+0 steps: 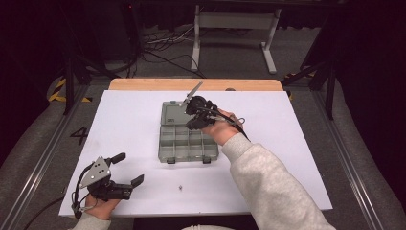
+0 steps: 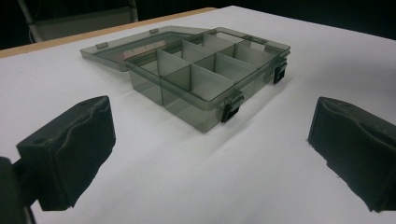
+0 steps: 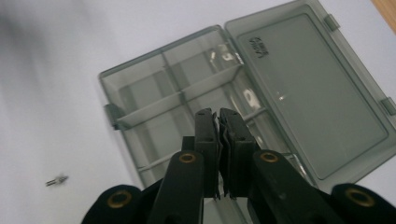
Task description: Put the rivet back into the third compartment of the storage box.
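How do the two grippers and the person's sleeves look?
Both grippers are black. The left gripper carries a grey three-cornered plate and a thin cable. The right gripper has flat black jaws with brass-coloured rivets. The right arm wears a light grey sleeve.

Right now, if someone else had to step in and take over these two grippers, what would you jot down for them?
Left gripper: open, holding nothing, resting at the near left of the white table.
Right gripper: shut, nothing visible between the jaws, hovering above the organizer box.
Things: the box sits mid-table with its clear lid folded flat open; a few small parts lie in the compartments by the hinge. One small screw lies loose on the table, in front of the box.
Done: box opened.
Left: probably picking up that screw and closing up.
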Demonstrator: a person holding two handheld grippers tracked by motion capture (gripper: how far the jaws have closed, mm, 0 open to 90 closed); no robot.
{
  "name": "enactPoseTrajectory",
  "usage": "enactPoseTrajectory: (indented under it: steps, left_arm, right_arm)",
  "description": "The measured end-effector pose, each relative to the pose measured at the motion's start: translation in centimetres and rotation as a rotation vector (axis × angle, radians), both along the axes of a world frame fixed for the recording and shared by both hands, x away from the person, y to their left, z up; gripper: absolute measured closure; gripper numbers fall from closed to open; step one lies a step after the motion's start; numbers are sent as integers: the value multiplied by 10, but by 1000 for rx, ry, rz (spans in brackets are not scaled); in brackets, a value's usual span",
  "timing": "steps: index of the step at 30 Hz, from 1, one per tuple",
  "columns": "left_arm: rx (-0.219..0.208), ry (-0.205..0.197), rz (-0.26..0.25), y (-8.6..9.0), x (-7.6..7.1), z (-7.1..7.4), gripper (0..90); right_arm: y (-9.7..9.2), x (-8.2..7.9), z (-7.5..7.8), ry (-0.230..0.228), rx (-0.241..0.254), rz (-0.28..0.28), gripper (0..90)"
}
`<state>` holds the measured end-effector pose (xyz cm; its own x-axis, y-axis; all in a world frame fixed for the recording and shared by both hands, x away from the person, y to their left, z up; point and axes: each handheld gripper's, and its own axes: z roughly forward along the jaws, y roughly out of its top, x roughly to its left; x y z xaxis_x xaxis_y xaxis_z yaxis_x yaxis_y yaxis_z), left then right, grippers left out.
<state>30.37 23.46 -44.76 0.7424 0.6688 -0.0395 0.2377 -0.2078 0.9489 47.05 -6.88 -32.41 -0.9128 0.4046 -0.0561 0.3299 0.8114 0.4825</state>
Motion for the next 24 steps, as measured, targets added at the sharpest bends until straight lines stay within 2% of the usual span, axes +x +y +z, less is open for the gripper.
enactPoseTrajectory:
  steps: [5, 9, 18, 24]
  left_arm:
    - [2, 0, -2, 0, 0, 0, 14]
    - [0, 0, -2, 0, 0, 0, 14]
    - [-3, 3, 0, 0, 0, 0, 14]
    - [-1, 3, -2, 0, 0, 0, 14]
  right_arm:
    - [-5, 18, -13, 7, -15, -56, 867]
    - [-7, 27, -24, 17, -17, -78, 867]
    - [-9, 38, -55, 61, -29, -107, 866]
    - [-11, 41, -67, 83, -42, -112, 858]
